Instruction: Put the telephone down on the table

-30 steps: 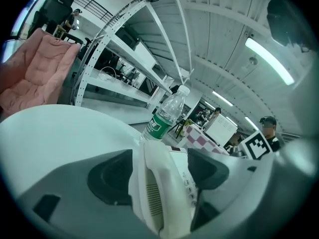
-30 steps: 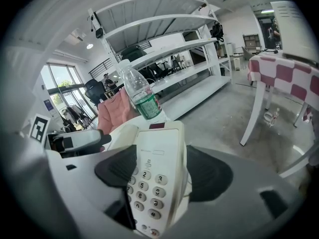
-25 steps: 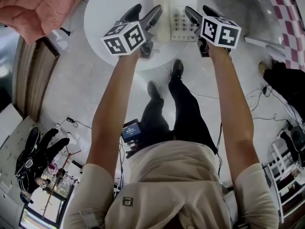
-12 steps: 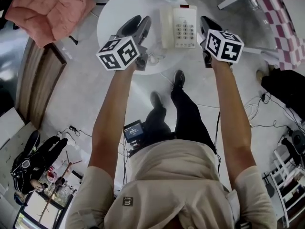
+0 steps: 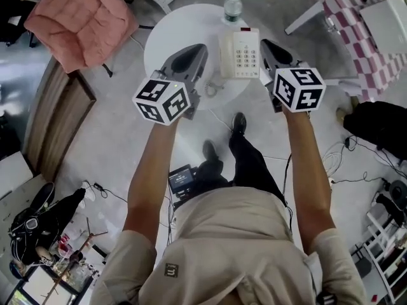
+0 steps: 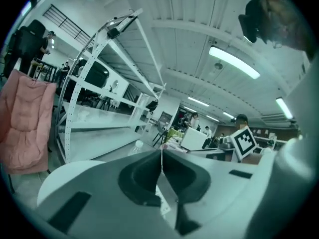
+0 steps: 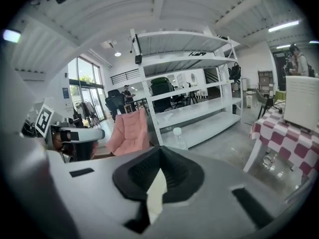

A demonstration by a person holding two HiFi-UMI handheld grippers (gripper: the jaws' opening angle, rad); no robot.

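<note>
A cream telephone (image 5: 240, 53) with a keypad lies flat on the round white table (image 5: 166, 35), handset on its left side. My left gripper (image 5: 194, 53) is raised well above the table, left of the telephone, jaws shut with nothing between them. My right gripper (image 5: 267, 48) is raised to the telephone's right, also shut and empty. In the left gripper view the jaws (image 6: 161, 156) meet in a thin seam. The right gripper view shows its jaws (image 7: 159, 156) closed too, with a pale sliver of the telephone below them.
A clear water bottle (image 5: 233, 6) stands at the table's far edge behind the telephone. A pink cushioned chair (image 5: 79, 18) sits to the left, a checked-cloth table (image 5: 356, 14) to the right. Metal shelving (image 7: 189, 83) stands ahead. The coiled cord (image 5: 211, 88) lies by the table's near edge.
Both grippers have let go of the telephone's sides, shut, and risen away from the table. The telephone stays on the table.
</note>
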